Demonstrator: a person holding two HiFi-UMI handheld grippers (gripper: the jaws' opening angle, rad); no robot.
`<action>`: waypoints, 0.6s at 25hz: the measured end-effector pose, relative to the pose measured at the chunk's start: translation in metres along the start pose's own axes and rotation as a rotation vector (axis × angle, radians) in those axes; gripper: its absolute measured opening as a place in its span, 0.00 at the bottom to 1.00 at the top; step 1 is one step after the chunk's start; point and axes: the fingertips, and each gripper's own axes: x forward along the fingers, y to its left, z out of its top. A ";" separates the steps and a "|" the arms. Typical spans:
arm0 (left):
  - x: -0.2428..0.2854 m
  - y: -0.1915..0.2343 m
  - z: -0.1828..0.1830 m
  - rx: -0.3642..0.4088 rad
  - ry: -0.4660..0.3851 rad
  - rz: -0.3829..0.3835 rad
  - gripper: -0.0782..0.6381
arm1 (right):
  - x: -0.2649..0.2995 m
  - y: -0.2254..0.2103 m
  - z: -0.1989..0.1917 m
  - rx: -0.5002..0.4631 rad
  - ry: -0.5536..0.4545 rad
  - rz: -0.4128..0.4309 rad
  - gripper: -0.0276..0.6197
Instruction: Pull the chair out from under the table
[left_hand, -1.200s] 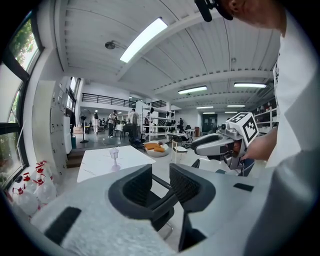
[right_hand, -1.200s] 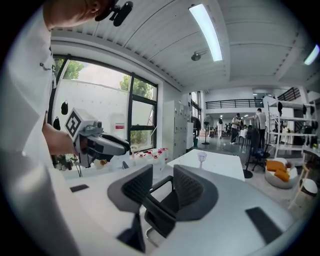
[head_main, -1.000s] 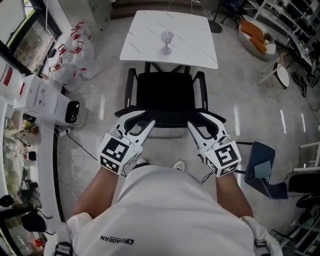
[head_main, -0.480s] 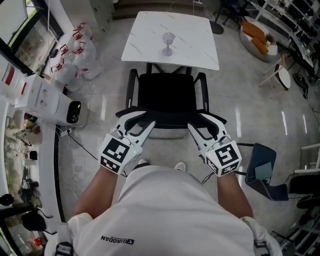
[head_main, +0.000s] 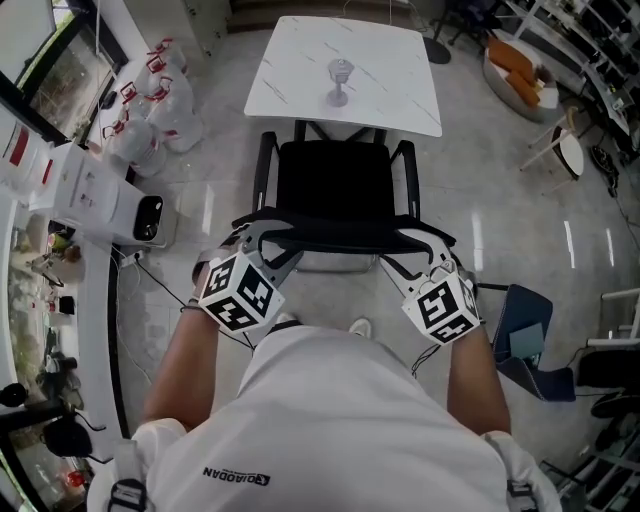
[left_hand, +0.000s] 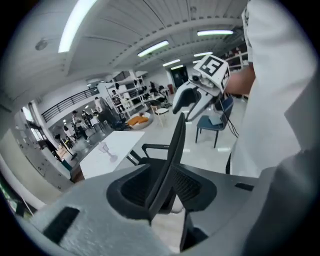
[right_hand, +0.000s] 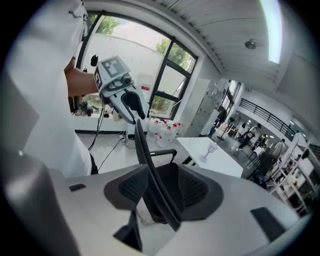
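A black armchair (head_main: 330, 185) stands in front of the white marble-top table (head_main: 300, 70), seat toward the table and backrest toward me. A stemmed glass (head_main: 338, 82) stands on the table. My left gripper (head_main: 262, 234) straddles the left end of the backrest's top edge (head_main: 340, 232), and my right gripper (head_main: 428, 246) straddles its right end. In the left gripper view the thin backrest (left_hand: 172, 160) runs between the jaws of the left gripper (left_hand: 165, 195) with a gap on each side. The right gripper (right_hand: 160, 192) shows the same around the backrest (right_hand: 150, 170). Both pairs of jaws are opening.
A white machine (head_main: 100, 200) with a cable (head_main: 160, 290) stands at the left beside several water jugs (head_main: 160, 95). A blue chair (head_main: 520, 345) stands at the right, close to my right arm. An orange seat (head_main: 515, 65) is at the back right.
Both grippers have rolled and sunk over the backrest's top edge, so their marker cubes now stand on a corner. The chair has hardly shifted.
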 end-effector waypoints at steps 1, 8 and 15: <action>0.005 -0.003 -0.006 0.035 0.039 -0.016 0.31 | 0.003 0.001 -0.005 -0.024 0.029 0.007 0.35; 0.036 -0.006 -0.037 0.183 0.232 -0.039 0.35 | 0.036 0.017 -0.036 -0.172 0.207 0.028 0.39; 0.060 -0.012 -0.053 0.202 0.276 -0.057 0.38 | 0.059 0.020 -0.056 -0.247 0.303 0.041 0.45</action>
